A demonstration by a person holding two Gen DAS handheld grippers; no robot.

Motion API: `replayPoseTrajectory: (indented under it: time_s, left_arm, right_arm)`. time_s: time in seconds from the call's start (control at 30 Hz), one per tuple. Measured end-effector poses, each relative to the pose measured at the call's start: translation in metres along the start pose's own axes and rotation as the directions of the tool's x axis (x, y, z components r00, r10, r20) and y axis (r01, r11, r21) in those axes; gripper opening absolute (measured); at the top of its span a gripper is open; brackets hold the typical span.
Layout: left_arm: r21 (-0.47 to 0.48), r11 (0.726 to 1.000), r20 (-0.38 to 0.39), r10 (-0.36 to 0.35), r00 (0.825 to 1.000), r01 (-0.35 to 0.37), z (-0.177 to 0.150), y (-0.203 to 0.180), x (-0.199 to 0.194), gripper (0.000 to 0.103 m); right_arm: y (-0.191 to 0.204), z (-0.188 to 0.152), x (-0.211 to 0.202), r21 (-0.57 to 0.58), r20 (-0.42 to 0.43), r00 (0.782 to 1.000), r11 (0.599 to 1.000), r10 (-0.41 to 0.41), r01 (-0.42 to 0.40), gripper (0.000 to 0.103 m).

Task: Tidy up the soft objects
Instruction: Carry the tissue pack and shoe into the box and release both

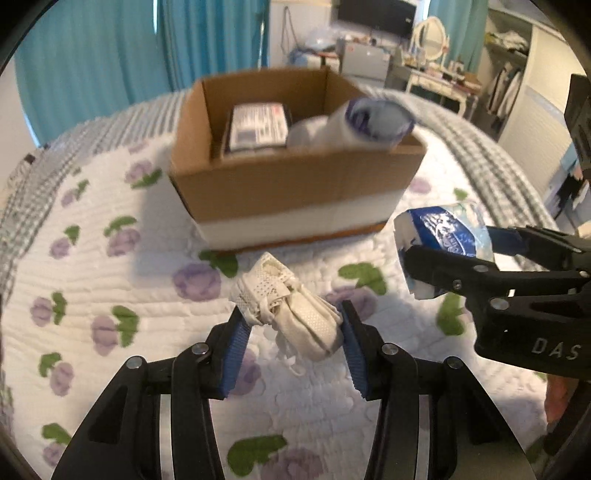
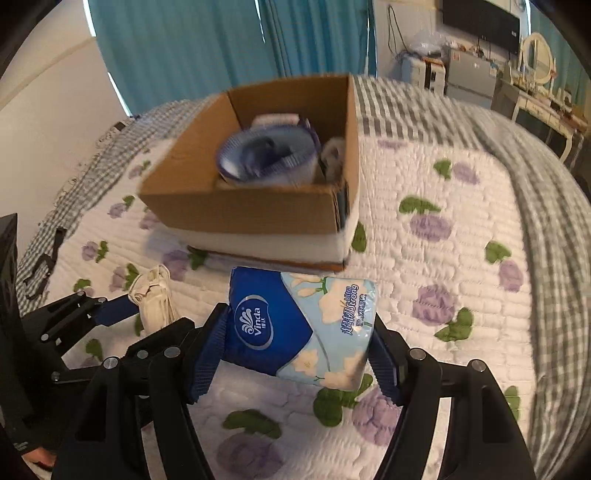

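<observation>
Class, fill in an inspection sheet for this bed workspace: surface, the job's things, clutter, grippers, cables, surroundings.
Surface: quilt with purple flowers over a checked cover.
Job's things: cardboard box holding a white and purple roll and a flat pack; cream mesh bundle; tissue pack.
Clutter: dark strap on the cover near the bed edge.
Grippers: left gripper shut on the mesh bundle; right gripper shut on the tissue pack.
Cables: cords hanging on the far wall.
Surroundings: teal curtains, dressing table with mirror, dark screen.
</observation>
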State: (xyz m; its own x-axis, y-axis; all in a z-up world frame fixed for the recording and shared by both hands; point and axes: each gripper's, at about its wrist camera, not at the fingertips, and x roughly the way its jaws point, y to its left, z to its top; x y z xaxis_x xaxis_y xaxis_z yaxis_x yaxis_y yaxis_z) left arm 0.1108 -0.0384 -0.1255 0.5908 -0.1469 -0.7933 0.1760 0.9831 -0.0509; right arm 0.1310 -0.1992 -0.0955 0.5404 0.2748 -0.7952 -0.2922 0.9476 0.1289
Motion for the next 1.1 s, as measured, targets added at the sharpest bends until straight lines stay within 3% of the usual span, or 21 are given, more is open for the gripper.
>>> replayPoseTrajectory:
  time_s: [0.33,0.6,0.8,1.1]
  left_arm:
    - [0.018,1.000,0.140,0.021,0.990,-0.023,0.026,0.008,-0.068,0.047]
    - [0.029,0.999,0.226,0.010,0.974,-0.017,0.077,0.017,-0.085,0.047]
    - [0.023,1.000,0.231,0.011,0.973,-0.017,0.124,0.029,-0.055,0.047]
    - [0.033,0.999,0.165,0.016,0.986,-0.022,0.164,0.048,0.023,0.047]
  right_arm:
    - [0.024,0.026,-0.075,-0.057,0.145,0.989,0.998,0.000,0.008,0.070]
    - [0.029,0.088,-0.105,-0.107,0.244,0.970,0.994,-0.006,0.033,0.070]
    - [0.021,0.140,-0.083,-0.107,0.255,0.967,0.994,0.000,0.028,0.070]
    - [-0.006,0.189,0.012,-0.055,0.168,0.986,0.998,0.014,-0.005,0.070]
